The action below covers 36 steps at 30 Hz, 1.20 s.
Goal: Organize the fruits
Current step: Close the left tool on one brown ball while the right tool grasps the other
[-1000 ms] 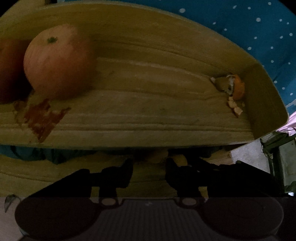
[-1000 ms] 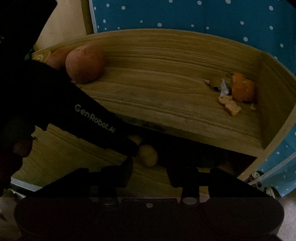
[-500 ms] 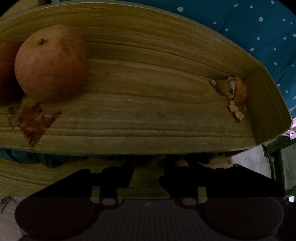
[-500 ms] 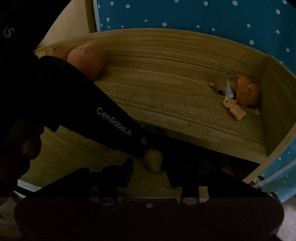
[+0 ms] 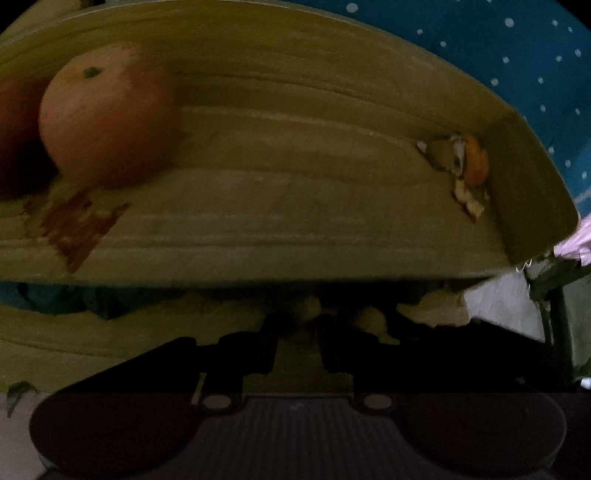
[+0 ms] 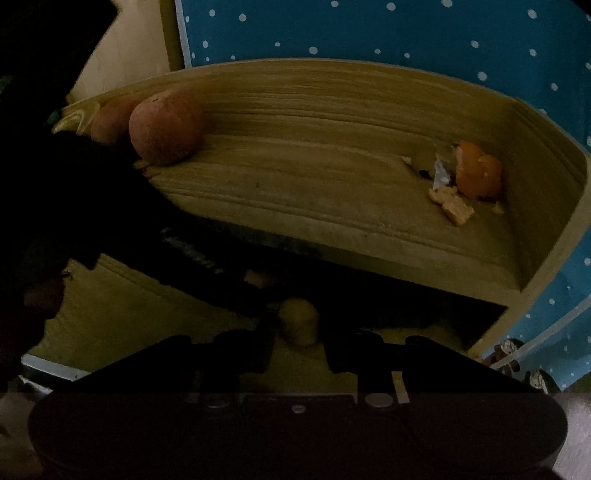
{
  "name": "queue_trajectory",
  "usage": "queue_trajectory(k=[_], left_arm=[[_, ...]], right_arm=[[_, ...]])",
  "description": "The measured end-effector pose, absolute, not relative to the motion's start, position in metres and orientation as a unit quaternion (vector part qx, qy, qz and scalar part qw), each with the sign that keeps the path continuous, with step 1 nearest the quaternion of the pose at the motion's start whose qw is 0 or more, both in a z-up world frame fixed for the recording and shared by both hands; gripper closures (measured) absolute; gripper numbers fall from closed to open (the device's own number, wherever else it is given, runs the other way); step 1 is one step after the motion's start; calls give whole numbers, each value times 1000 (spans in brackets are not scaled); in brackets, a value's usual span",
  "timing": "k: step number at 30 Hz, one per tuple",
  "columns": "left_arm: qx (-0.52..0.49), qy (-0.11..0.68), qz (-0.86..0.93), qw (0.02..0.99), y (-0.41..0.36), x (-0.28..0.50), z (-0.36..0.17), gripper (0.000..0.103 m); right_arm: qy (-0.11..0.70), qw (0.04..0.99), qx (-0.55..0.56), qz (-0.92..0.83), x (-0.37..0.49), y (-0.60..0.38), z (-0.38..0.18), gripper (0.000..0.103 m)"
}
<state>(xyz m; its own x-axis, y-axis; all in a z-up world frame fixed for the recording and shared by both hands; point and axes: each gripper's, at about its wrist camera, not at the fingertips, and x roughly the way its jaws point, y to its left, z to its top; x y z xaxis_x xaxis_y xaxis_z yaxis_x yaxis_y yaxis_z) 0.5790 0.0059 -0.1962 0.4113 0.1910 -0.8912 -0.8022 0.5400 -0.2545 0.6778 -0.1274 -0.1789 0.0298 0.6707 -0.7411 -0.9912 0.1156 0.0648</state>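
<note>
A small pale yellowish round fruit sits low in the frame's centre, on the lower wooden shelf under the upper one. It lies just ahead of the right hand-held gripper, whose jaws stand parted and empty. The left hand-held gripper is likewise unclenched; the right should likely centre the fruit before closing gently.

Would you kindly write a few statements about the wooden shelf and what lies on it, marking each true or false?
1. An apple sits at the left end of the upper wooden shelf. True.
2. Orange peel scraps lie at the shelf's right end. True.
3. The apple touches the peel scraps. False: bare shelf separates them.
4. The backdrop is plain red. False: it is blue with white dots.
5. A small pale fruit lies below the upper shelf. True.
</note>
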Motion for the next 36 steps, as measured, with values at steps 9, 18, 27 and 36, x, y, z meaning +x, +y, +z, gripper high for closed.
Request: queue_trajectory(k=[9, 18, 27, 36], left_arm=[[-346, 437, 324, 764, -2, 567, -197, 78], [-309, 444, 303, 785, -13, 560, -195, 79], [-289, 446, 296, 794, -6, 571, -199, 76], [-280, 444, 284, 802, -4, 567, -199, 77]], right_arm=[[337, 681, -232, 607, 674, -138, -177, 75], [338, 702, -223, 586, 668, -148, -167, 75], [340, 726, -214, 558, 665, -160, -161, 75], [340, 740, -209, 542, 661, -167, -161, 75]])
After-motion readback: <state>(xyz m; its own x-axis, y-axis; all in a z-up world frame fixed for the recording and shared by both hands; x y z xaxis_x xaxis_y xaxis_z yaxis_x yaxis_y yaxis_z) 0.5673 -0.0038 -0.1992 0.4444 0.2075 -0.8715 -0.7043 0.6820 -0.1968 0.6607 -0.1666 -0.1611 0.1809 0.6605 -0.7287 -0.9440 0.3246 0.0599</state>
